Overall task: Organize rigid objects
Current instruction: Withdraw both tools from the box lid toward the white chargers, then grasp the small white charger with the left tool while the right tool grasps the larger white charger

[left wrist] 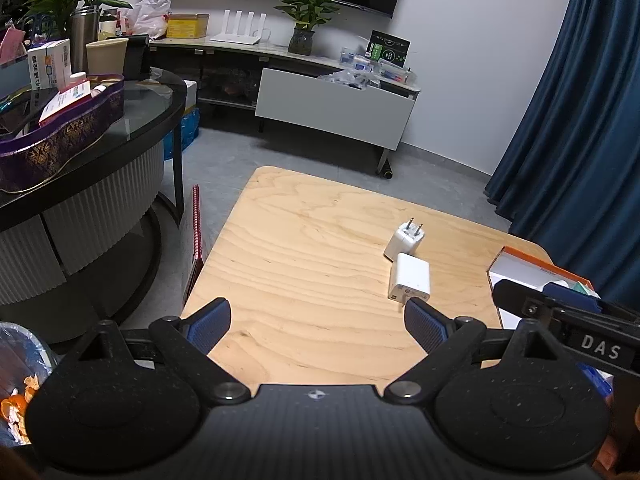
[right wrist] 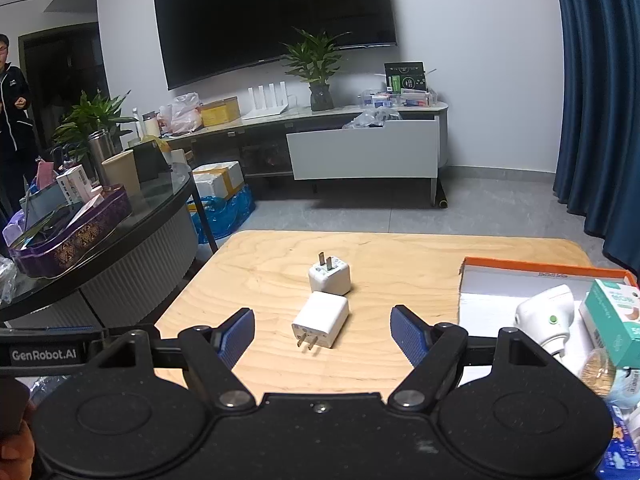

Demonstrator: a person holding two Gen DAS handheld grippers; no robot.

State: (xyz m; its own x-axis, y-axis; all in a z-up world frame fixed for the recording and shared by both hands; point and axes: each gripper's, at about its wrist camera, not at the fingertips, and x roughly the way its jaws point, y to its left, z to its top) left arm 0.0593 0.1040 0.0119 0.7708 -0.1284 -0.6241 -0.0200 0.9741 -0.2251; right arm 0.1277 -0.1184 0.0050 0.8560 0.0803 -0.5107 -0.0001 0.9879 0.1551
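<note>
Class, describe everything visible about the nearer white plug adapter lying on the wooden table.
The nearer white plug adapter is a glossy, rounded, plastic-looking block lying flat on the light wooden table. Two flat metal prongs point toward the camera. It lies ahead of the open right gripper, ungripped. Its far edge sits close against the second white adapter; contact is unclear.

Pale wood table (right wrist: 400, 248), visible grain; two chargers (right wrist: 321, 320) glossy white plastic; box (right wrist: 472, 280) probably cardboard.
</note>
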